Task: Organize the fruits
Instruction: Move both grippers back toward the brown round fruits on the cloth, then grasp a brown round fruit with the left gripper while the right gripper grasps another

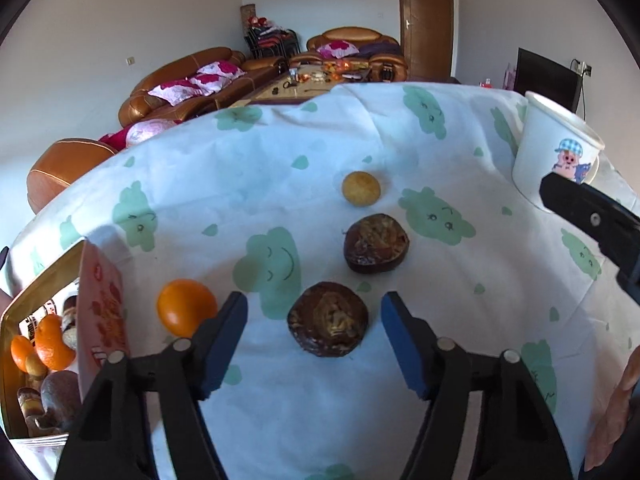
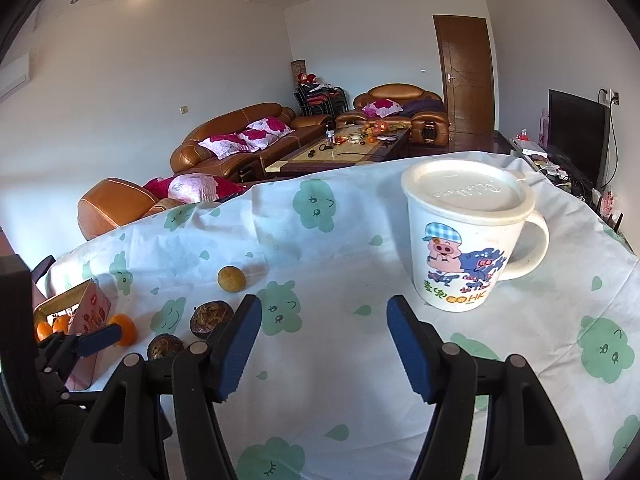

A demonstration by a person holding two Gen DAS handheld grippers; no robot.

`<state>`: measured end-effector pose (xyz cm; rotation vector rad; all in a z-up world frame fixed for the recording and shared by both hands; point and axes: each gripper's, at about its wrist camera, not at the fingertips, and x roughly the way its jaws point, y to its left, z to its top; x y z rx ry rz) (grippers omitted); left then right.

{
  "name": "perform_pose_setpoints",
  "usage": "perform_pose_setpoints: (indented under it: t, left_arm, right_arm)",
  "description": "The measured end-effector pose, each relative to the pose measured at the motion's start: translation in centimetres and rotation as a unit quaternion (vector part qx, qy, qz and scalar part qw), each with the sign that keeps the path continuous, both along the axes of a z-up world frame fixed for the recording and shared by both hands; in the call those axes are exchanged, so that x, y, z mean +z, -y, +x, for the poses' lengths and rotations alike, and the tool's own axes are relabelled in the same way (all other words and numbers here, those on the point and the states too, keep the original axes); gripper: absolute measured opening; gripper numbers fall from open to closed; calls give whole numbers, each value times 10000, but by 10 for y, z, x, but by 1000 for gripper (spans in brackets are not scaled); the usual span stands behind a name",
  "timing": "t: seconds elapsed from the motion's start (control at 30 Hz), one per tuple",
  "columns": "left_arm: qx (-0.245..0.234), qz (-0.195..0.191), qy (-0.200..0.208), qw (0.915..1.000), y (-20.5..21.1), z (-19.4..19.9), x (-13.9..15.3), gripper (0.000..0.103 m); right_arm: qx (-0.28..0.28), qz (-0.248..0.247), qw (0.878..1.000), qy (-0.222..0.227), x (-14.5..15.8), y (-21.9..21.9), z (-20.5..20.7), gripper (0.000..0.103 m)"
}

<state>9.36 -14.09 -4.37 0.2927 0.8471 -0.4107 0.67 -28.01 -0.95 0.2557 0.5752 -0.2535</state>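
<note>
My left gripper [image 1: 314,312] is open, its jaws on either side of a dark brown dried fruit [image 1: 328,319] on the tablecloth. A second dark fruit [image 1: 376,243] and a small yellow round fruit [image 1: 361,188] lie beyond it. An orange [image 1: 186,307] sits just left of the left finger. An open box [image 1: 44,344] at the far left holds oranges and brown fruits. My right gripper [image 2: 324,316] is open and empty over bare cloth, left of a white lidded mug [image 2: 468,236]. The same fruits show at its left: yellow fruit [image 2: 231,279], dark fruits [image 2: 210,317].
The table has a white cloth with green cloud prints [image 1: 280,160]. The mug [image 1: 556,152] stands at the right in the left wrist view, with my right gripper's finger [image 1: 592,216] before it. Sofas and a coffee table lie beyond the table's far edge.
</note>
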Motion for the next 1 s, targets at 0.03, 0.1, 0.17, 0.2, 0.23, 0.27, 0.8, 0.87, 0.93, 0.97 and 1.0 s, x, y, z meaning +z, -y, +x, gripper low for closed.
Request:
perform_pose_setpoints:
  t: [0.03,0.1,0.17,0.2,0.23,0.27,0.8,0.87,0.93,0.97,1.0]
  left_arm:
    - [25,17,-92,10000,2,3,-3,67]
    - [65,-69,-102,9999,4,8,-2,62]
    - [54,-102,-134,9998,6,11,-3,54]
    - [-15,-178,-176,9997,7,11,-3,49]
    - [-82,-221,-184,9996,7,9,-3,40]
    - [-79,-204,-164,9996,7,8,-2,40]
    - [468,-880,609,9932,-92,-41,49,40]
    - [611,-882,654,9921,-108,-38,51,40]
    - [743,-882,671,9911,-118,-36,50,40]
    - [776,-895,666,9907,-121,-36,49,40]
    - [800,-906,669,9904,-124,-35,48,40]
  right_arm:
    - [15,12,10000,12,1,1,0,67]
    - [59,29,10000,22,2,-1,2,67]
    - [90,40,9999,41,3,-1,1,67]
    - [104,25,9999,40,3,-2,1,67]
    - [121,9,9999,22,2,-3,1,67]
    - [146,7,9999,-9,1,-4,2,67]
    - [1199,249,9899,-710,-22,-47,49,67]
    - [1302,286,9867,-926,-28,-56,68,67]
    - [1342,504,9834,-1111,-34,-62,87,67]
    - [1366,550,9817,-1206,-37,-65,95,67]
    - [1369,489,9813,-1261,-39,-70,101,67]
